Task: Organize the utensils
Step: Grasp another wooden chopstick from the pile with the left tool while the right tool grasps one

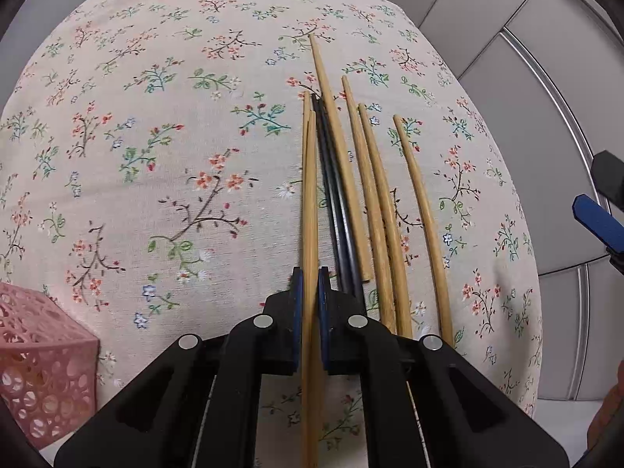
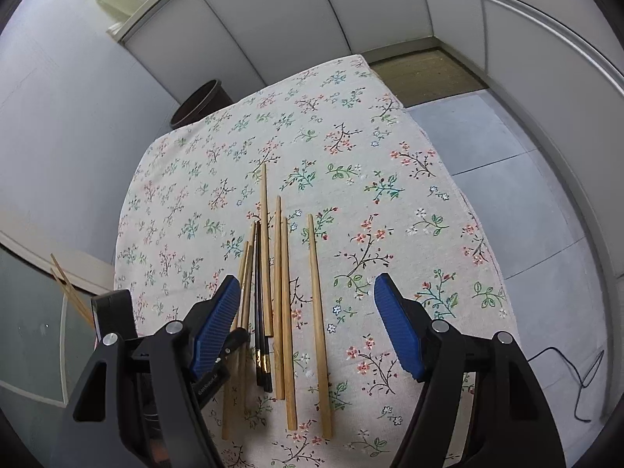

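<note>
Pick-up step: left gripper (image 1: 310,284) clamped on a bamboo chopstick pair (image 1: 310,195), right gripper (image 2: 306,312) wide open, empty — next, carry to pink basket (image 1: 43,366).

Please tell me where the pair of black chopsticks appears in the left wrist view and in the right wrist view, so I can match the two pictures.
Left wrist view: the black chopsticks lie just right of centre, beside the wooden chopsticks gripped by the left gripper.
Right wrist view: the black chopsticks lie low and left of centre, just right of the right gripper's left finger.
Shared landmark: the longest wooden chopstick, directly right of them.
</note>
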### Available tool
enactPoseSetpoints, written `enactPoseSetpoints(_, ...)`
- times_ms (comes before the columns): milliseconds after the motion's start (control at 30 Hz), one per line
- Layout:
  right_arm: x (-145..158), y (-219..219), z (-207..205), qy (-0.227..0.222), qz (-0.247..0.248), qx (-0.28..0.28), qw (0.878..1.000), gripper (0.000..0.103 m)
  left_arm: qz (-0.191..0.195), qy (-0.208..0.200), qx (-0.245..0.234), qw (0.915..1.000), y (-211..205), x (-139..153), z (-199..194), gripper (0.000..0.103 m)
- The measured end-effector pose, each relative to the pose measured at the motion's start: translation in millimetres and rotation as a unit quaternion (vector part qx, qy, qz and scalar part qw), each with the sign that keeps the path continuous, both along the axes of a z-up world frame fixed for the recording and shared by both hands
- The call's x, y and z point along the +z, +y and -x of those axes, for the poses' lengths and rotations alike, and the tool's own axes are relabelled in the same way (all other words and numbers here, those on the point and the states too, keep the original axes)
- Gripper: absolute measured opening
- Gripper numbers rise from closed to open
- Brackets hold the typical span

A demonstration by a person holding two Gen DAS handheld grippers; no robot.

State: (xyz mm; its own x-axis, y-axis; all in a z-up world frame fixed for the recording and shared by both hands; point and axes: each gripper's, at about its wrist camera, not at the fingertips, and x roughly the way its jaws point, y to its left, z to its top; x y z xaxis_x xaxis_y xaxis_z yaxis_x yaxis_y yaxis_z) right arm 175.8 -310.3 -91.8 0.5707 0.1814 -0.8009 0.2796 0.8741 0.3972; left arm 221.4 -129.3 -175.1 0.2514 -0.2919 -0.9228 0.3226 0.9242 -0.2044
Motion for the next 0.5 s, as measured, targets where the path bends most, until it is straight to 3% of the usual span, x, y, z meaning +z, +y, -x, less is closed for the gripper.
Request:
enactPoseSetpoints(133,-4,7,-3,0.009,0.006,0.018,1.000,0.070,0.035,-0.001,-0.002,0.9994,14,11,5,0.007)
enactPoseSetpoints(200,-8,11,-5,0.014,0.010,0.025,1.000,0.068,0.030,0.001,-0.002,0.9995,18,12,7,0.007)
enactPoseSetpoints(333,-15,18,-10,0.017,-0.010,0.048,0.999,0.040,0.043,-0.024,0.025,0.9985,33,32,12,0.007)
enactPoseSetpoints(500,-30,44,-24,0.034,-0.011,0.097,0.995,0.035,0.087,-0.118,0.040,0.9884,53,103,41,0.007)
